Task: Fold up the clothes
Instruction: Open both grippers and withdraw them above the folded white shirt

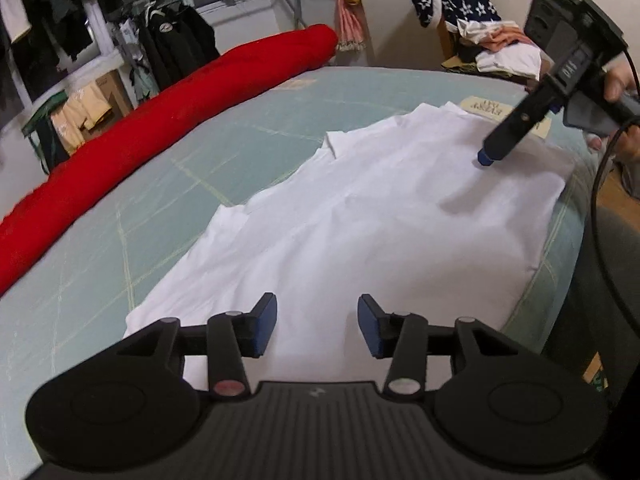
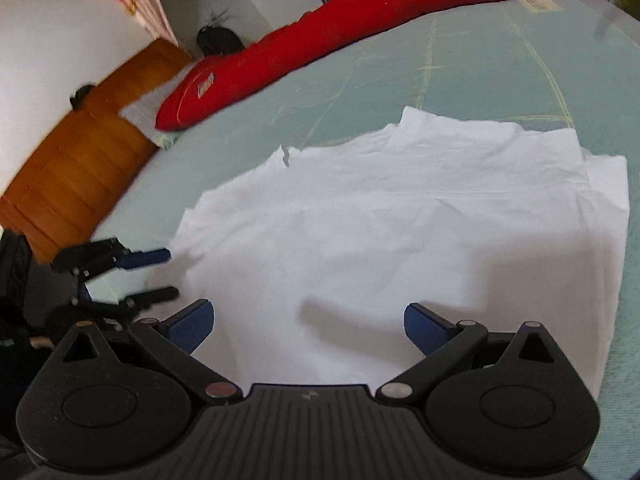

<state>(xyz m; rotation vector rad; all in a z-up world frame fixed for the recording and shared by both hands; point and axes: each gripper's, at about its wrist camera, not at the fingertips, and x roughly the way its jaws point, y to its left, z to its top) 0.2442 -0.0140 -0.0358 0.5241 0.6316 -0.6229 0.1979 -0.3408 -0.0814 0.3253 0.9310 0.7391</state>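
Red bolster [image 1: 168, 120] along the far-left edge of the pale green mattress [image 1: 120, 240]. White shirt [image 1: 360, 220] lies spread flat on the mattress, well clear of the bolster, near the front edge. Left gripper [image 1: 317, 326] over the shirt's near hem, jaws released, nothing between them. Right gripper [image 2: 307, 330] over the shirt's other end, jaws spread wide, empty. Clothes pile [image 1: 500, 52] beyond the shirt, far right.
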